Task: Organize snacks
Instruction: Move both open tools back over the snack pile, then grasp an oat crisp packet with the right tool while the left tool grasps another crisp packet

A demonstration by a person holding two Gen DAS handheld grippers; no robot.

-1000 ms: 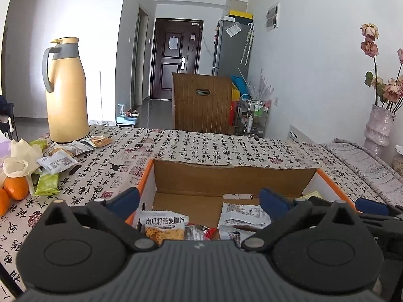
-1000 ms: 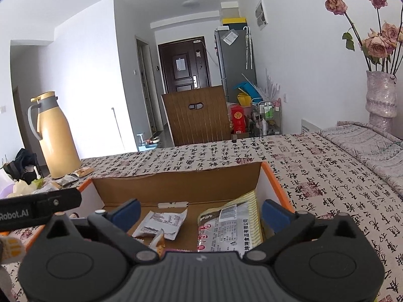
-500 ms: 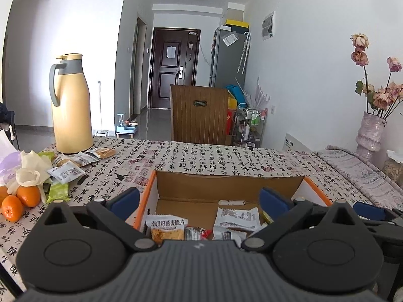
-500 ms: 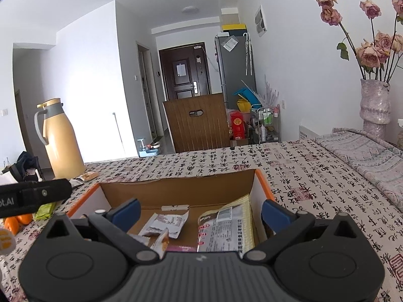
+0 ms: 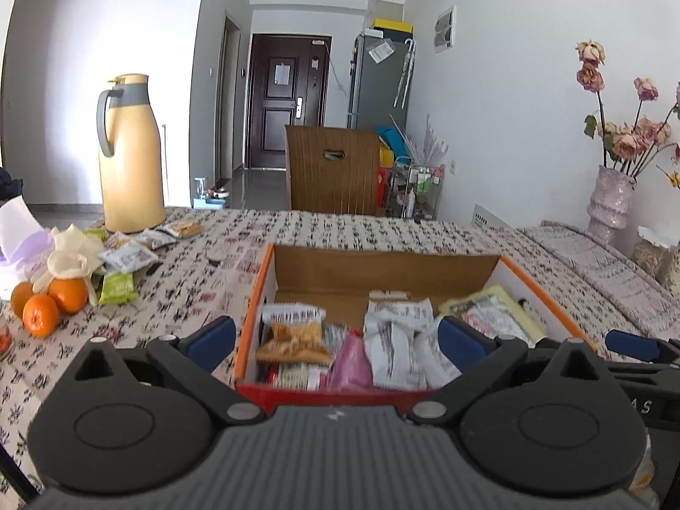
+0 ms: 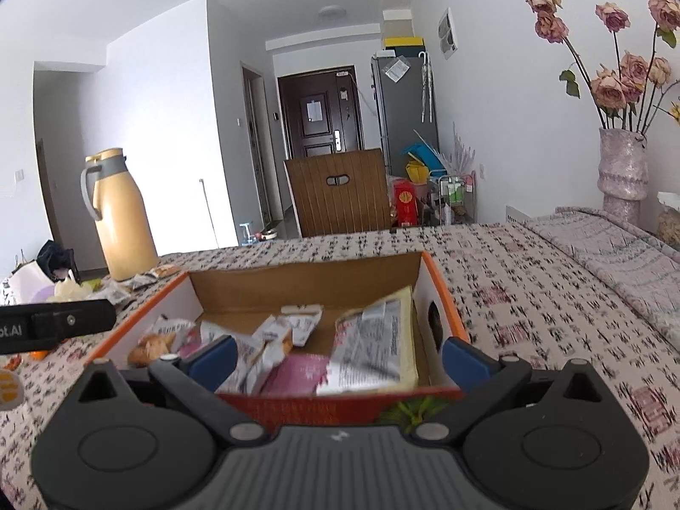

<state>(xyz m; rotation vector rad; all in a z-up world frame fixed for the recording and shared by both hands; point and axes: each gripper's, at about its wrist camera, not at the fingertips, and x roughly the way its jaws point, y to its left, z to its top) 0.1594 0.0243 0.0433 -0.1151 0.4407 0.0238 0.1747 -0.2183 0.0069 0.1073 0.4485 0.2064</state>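
Both claws, left claw [image 5: 335, 335] and right claw [image 6: 338, 355], spread wide, empty, low centre frame. Orange-rimmed corrugated cardboard box [image 5: 384, 261] holds crinkly foil snack packets [image 5: 397, 335].

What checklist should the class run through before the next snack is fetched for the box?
1. Left claw open and empty: ok.
2. Right claw open and empty: ok.
3. Cardboard box open-topped, room left at the back: ok.
4. Loose snack packets left on the table by the yellow flask: ok, within view.
5. Oranges beside those packets, could get in the way: cannot tell.
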